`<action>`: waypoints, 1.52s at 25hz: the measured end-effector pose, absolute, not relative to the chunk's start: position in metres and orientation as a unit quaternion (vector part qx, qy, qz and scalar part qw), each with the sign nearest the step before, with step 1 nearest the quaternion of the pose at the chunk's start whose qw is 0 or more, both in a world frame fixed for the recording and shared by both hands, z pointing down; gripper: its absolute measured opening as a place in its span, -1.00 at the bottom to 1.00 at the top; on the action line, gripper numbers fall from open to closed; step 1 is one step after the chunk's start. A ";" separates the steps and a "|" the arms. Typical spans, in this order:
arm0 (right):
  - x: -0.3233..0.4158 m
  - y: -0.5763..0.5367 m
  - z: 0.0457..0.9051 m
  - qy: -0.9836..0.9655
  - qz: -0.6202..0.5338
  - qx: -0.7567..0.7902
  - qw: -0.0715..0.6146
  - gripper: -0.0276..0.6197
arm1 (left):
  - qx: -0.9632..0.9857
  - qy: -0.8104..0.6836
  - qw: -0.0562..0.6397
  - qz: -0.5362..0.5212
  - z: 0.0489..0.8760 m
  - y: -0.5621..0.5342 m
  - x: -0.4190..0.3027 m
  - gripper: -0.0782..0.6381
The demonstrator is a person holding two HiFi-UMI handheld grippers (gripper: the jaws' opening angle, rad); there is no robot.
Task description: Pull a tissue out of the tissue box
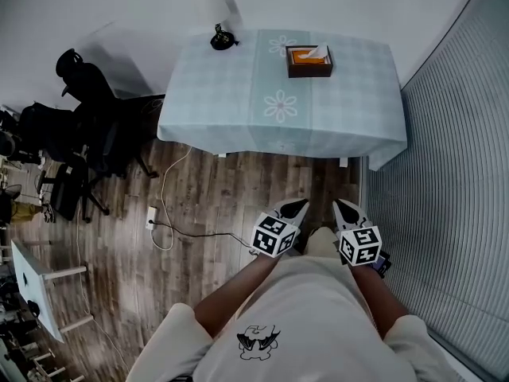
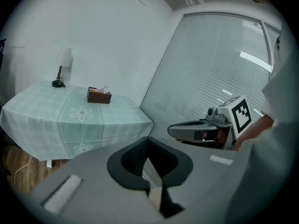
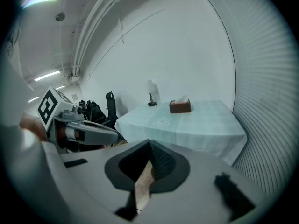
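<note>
A brown tissue box (image 1: 308, 62) with a white tissue (image 1: 318, 52) poking from its top stands near the far right of a table under a pale green flowered cloth (image 1: 342, 106). I stand well back from the table on the wood floor. My left gripper (image 1: 298, 206) and right gripper (image 1: 340, 205) are held side by side low in front of me, both pointing at the table, both shut and empty. The left gripper view has the box (image 2: 98, 95) far beyond the closed jaws (image 2: 148, 140). In the right gripper view the box (image 3: 180, 107) is just as distant past the closed jaws (image 3: 149, 143).
A black lamp base (image 1: 223, 38) sits at the table's far left corner. Black office chairs and bags (image 1: 83, 126) crowd the left side. A white cable (image 1: 163, 205) trails on the floor. Window blinds (image 1: 445, 157) line the right. A small white table (image 1: 36, 281) stands at lower left.
</note>
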State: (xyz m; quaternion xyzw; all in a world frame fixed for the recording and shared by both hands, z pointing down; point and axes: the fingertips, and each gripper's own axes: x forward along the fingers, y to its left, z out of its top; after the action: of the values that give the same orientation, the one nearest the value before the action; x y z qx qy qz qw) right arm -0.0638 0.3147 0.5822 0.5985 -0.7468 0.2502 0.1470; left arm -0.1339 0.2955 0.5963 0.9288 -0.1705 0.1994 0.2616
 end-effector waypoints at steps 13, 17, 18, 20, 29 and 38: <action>0.017 0.184 0.610 -0.745 0.252 0.601 0.141 -0.89 | 0.922 -0.197 0.256 0.212 0.613 0.171 -0.084 -0.76; 0.061 0.105 0.607 -0.756 0.247 0.590 0.140 -0.89 | 0.918 -0.221 0.253 0.209 0.607 0.091 -0.043 -0.76; 0.071 0.086 0.603 -0.759 0.245 0.587 0.139 -0.89 | 0.918 -0.226 0.252 0.205 0.604 0.072 -0.030 -0.76; 0.090 0.050 0.595 -0.769 0.240 0.576 0.138 -0.89 | 0.919 -0.235 0.246 0.201 0.597 0.037 -0.005 -0.76; 0.146 -0.048 0.583 -0.795 0.239 0.535 0.158 -0.89 | 0.902 -0.279 0.270 0.189 0.588 -0.061 0.050 -0.76; 0.141 -0.078 0.587 -0.778 0.266 0.551 0.143 -0.89 | 0.904 -0.266 0.275 0.191 0.586 -0.100 0.060 -0.76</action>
State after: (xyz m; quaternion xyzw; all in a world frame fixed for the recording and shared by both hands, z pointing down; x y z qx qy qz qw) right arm 0.1409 -0.0784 0.5870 0.5507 -0.7780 0.2661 0.1435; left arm 0.0601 -0.1005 0.5859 0.9039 -0.2662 0.1910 0.2751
